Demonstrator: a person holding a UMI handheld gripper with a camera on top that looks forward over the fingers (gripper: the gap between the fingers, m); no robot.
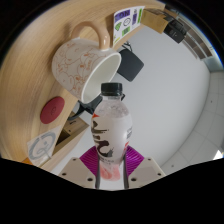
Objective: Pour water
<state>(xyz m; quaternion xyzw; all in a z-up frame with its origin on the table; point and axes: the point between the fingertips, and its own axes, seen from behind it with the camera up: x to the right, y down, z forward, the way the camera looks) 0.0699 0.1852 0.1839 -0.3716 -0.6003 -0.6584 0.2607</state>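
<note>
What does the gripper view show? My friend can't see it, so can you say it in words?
The gripper is shut on a clear plastic bottle with a black cap, tilted toward a big patterned mug lying just beyond it on a wooden table. A small round coaster sits beside the mug.

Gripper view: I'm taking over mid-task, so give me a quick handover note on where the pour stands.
Gripper: fingers shut on the bottle, held tilted.
Bottle: its black cap looks still on, near the mug's rim.
Mug: on the wooden table, its opening facing the bottle.
Done: bottle picked up and brought to the mug.
Left: no water is seen flowing; check the cap, then pour into the mug.
</note>
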